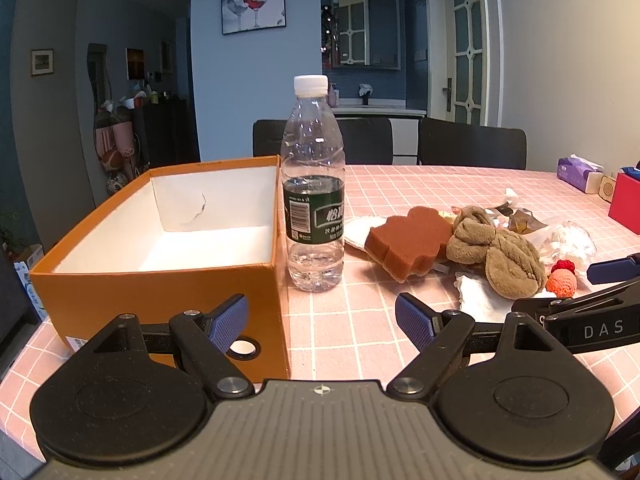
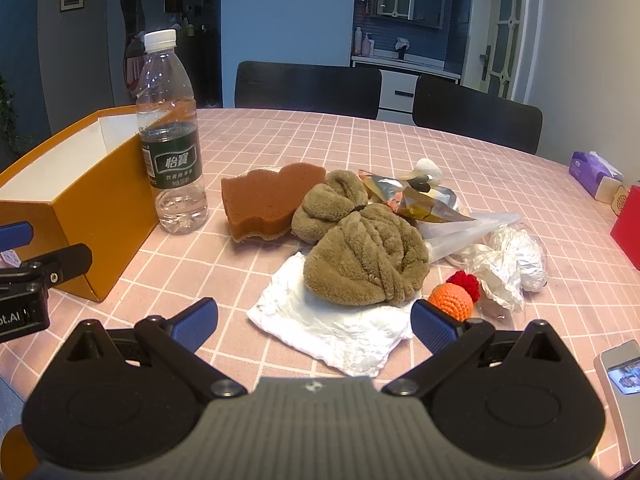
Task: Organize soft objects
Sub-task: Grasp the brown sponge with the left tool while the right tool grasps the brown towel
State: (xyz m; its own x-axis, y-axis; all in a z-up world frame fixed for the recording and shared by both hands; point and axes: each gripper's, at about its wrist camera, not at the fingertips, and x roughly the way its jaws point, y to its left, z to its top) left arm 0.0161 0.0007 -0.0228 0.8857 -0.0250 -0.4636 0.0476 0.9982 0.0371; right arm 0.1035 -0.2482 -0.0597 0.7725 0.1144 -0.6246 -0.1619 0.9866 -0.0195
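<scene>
Both the left gripper [image 1: 322,322] and right gripper [image 2: 314,320] hover released, holding nothing. The brown towel [image 2: 360,240] and sponge [image 2: 268,200] lie right of the orange box [image 1: 160,276], 1 open-topped container, likely their destination.

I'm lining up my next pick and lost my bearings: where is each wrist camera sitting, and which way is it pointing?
Left wrist: low over the near table edge, facing the open orange box and water bottle; its own open blue-padded fingers show, the right gripper intruding.
Right wrist: further right, facing the brown towel on white tissue; own open fingers show.
Shared: box, bottle, sponge, towel, crochet toy.
</scene>
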